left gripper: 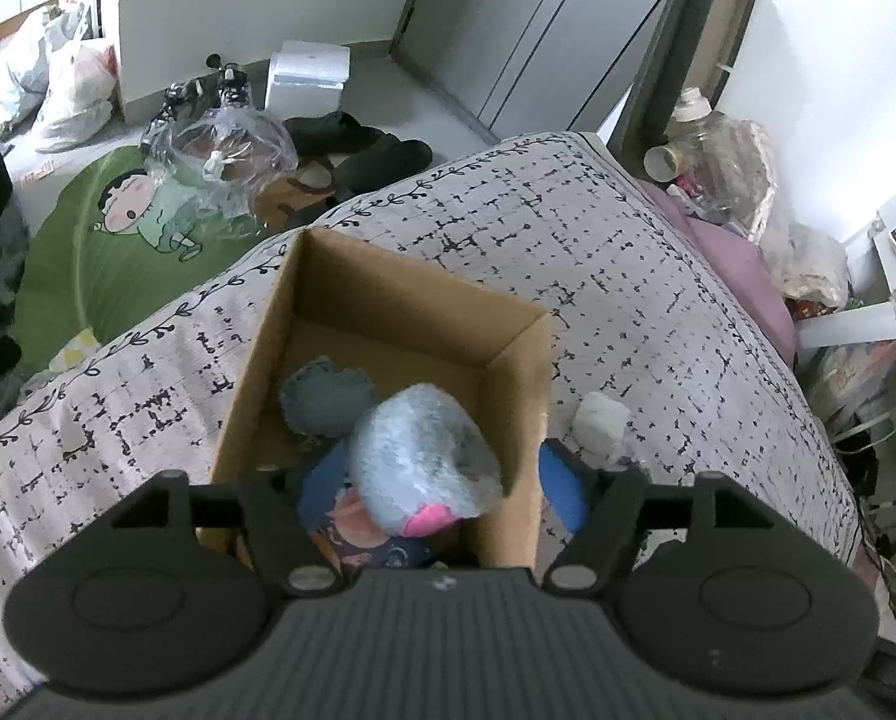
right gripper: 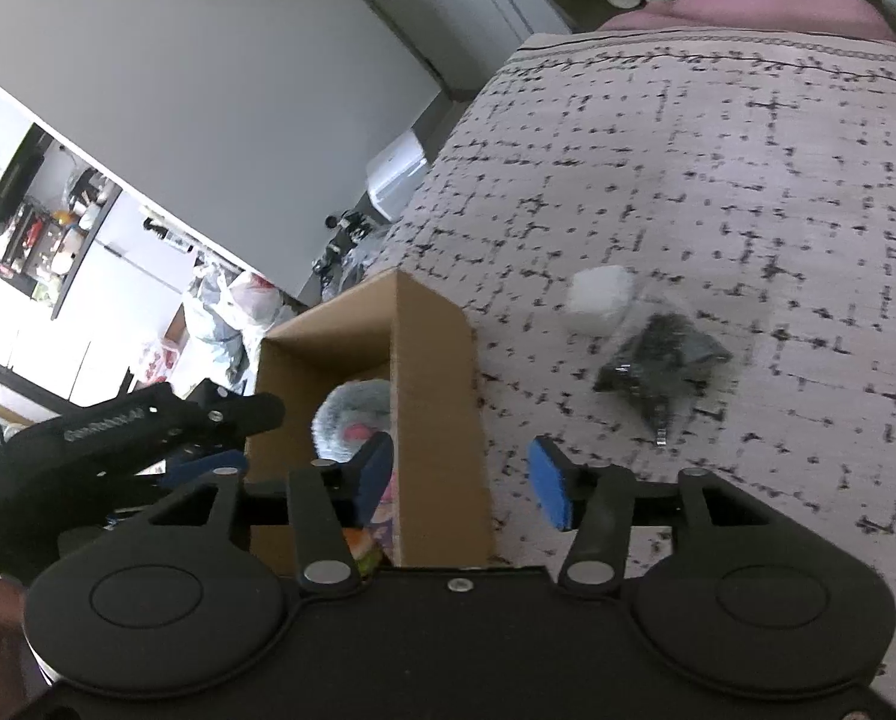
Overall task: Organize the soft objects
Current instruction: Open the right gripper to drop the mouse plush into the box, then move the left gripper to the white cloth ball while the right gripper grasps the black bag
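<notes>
Two tools in play, both spread with nothing pinched. Left tool (left gripper: 429, 492) hangs over the near end of the cardboard box (left gripper: 267, 354), which sits on the bed (left gripper: 658, 276); box long axis runs straight away from the tool, open top up. Its right finger pad (left gripper: 559, 489) is outside the box's right wall, the left finger over the interior. Directly ahead between the fingers: fluffy grey plush (left gripper: 423, 456) with a pink patch at its near end, long axis angled away and to the left, lying on a blue printed soft item (left gripper: 333, 510). Just beyond it, a grey-blue stuffed piece (left gripper: 324, 399) on the box floor. Right tool (right gripper: 457, 480) straddles the box's right wall: left finger inside, right one over the bedspread. Ahead-right of it, on the bed, a white soft block (right gripper: 598, 300) touching a clear bag with dark contents (right gripper: 658, 366). No earlier frame, so I can't tell about jaw motion.
</notes>
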A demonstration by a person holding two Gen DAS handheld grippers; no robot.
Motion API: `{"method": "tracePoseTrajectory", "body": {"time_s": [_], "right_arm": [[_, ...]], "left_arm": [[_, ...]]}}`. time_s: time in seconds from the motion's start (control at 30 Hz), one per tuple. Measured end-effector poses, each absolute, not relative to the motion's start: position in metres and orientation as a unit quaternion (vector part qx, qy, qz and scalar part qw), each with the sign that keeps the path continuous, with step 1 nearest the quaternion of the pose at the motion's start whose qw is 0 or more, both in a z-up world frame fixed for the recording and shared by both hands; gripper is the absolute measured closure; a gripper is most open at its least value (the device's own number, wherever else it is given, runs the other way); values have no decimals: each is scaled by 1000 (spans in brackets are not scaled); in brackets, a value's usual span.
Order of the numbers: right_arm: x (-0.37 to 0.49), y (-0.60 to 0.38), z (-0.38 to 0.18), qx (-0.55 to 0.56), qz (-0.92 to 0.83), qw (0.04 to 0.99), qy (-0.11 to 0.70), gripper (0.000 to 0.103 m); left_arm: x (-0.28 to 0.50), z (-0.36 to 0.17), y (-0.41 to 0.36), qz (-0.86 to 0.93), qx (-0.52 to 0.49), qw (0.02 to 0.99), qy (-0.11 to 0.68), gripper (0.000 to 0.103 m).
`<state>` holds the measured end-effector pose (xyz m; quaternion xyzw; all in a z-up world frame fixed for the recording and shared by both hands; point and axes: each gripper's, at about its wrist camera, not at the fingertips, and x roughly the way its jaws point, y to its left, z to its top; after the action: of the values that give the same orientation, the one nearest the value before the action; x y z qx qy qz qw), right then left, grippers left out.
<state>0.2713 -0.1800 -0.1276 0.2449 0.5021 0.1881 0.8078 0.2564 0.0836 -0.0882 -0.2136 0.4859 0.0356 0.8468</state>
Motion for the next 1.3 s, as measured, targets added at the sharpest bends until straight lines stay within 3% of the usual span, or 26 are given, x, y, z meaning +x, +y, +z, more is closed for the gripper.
{"method": "tracePoseTrajectory", "body": {"time_s": [0.13,0.27,0.43,0.63,1.07,1.3], "right_arm": [[268,-195,-132,246,176,813,497,38],[267,-207,-139,257,163,812,497,36],[267,-220,-144,265,146,817,490,19],[272,-232,-155,297,134,808,490,12],[291,-244,-188,378,101,777,494,13],[303,-248,-208,414,85,757,499,23]], "left_arm": [[257,-85,73,29,-214,847,486,29],[260,-81,58,20,-198,847,492,28],[262,-76,38,4,-180,852,491,28],[269,-75,20,-5,-169,853,494,28],[301,-83,-20,-19,-116,850,513,28],[321,-96,-34,-7,-100,843,528,28]]}}
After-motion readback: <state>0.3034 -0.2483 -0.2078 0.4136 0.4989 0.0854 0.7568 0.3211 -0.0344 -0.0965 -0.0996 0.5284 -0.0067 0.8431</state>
